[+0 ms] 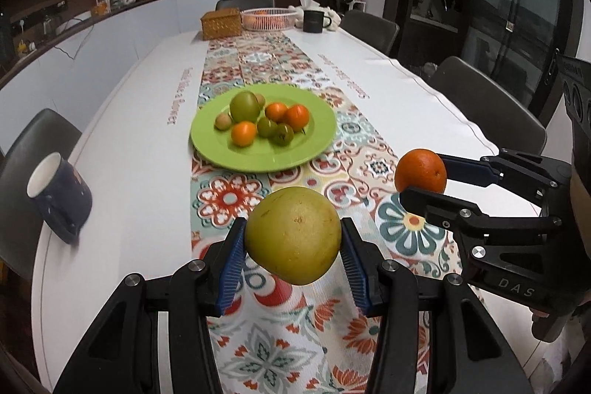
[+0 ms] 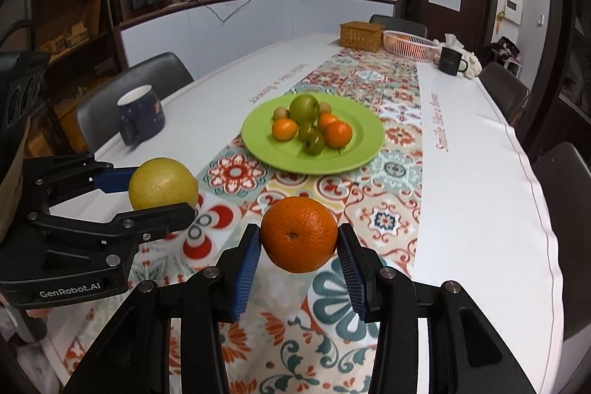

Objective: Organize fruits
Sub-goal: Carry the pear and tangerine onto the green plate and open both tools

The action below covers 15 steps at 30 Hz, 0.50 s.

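My left gripper (image 1: 293,239) is shut on a large yellow-green pomelo-like fruit (image 1: 293,235) and holds it above the patterned runner; it also shows in the right wrist view (image 2: 162,183). My right gripper (image 2: 299,240) is shut on an orange (image 2: 299,233), also seen in the left wrist view (image 1: 421,171), to the right of the left gripper. Ahead of both, a green plate (image 1: 314,143) (image 2: 362,146) holds a green apple (image 1: 243,106), several small oranges, small green fruits and small brown fruits.
A dark blue mug (image 1: 59,194) (image 2: 142,113) stands at the table's left edge. At the far end are a wicker box (image 1: 221,23), a pink basket (image 1: 269,18) and a black mug (image 1: 314,21). Chairs line both sides of the white table (image 1: 424,113).
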Each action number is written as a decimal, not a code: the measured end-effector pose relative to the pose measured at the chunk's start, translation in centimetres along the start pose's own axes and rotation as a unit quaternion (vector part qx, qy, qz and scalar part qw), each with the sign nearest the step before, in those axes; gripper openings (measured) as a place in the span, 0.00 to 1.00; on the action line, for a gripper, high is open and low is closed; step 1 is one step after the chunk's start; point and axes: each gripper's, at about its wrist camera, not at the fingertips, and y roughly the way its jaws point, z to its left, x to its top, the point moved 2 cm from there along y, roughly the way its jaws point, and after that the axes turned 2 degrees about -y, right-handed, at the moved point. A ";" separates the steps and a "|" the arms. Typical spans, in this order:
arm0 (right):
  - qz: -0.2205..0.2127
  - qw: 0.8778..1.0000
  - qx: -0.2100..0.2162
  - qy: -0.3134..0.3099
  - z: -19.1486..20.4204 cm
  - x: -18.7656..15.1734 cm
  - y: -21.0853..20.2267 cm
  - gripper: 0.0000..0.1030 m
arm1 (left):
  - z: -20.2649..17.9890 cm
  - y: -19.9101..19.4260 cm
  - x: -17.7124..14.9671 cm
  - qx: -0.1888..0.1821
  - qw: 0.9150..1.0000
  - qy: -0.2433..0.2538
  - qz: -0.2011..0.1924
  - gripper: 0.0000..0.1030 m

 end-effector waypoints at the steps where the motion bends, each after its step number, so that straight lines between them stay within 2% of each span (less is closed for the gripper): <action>1: -0.003 1.000 -0.001 0.000 -0.1 0.3 0.0 0.42 | 0.1 0.0 0.3 0.002 1.000 0.001 -0.003 0.47; 15: -0.017 1.000 -0.015 -0.003 -1.5 4.4 2.6 0.42 | 2.4 2.6 4.3 0.018 1.000 -0.007 -0.013 0.47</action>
